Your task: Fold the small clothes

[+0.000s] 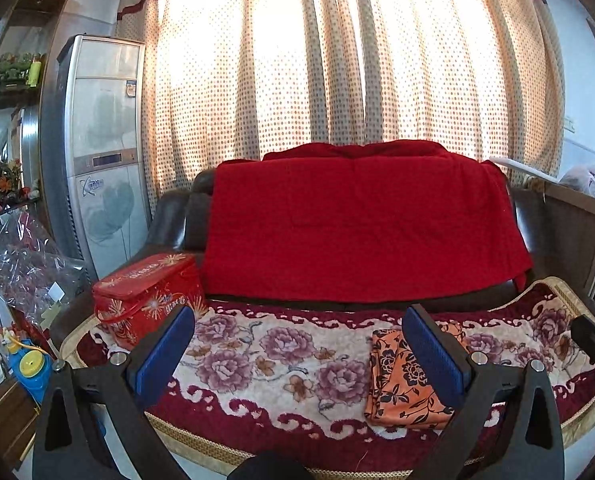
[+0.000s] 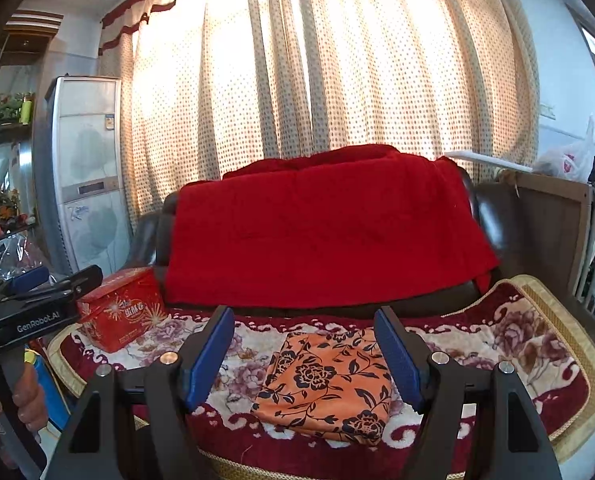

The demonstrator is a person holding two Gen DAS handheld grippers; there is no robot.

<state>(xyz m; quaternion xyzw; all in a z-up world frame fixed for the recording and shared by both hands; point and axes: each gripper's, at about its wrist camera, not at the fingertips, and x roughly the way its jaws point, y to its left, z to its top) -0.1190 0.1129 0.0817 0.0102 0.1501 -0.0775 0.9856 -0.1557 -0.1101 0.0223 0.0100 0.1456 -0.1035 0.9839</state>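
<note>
An orange floral garment (image 2: 329,384) is seen lying in a flat, compact rectangle on the flowered sofa cover (image 2: 537,344), towards its right half, well apart from the red tin box (image 2: 117,312). Both the left tool (image 1: 297,356) and the right tool (image 2: 305,356) are held wide open and empty, above the cloth and clear of it. The fold is judged finished, or nearly so. Any further fold would call for an edge to be pinched and carried across.
</note>
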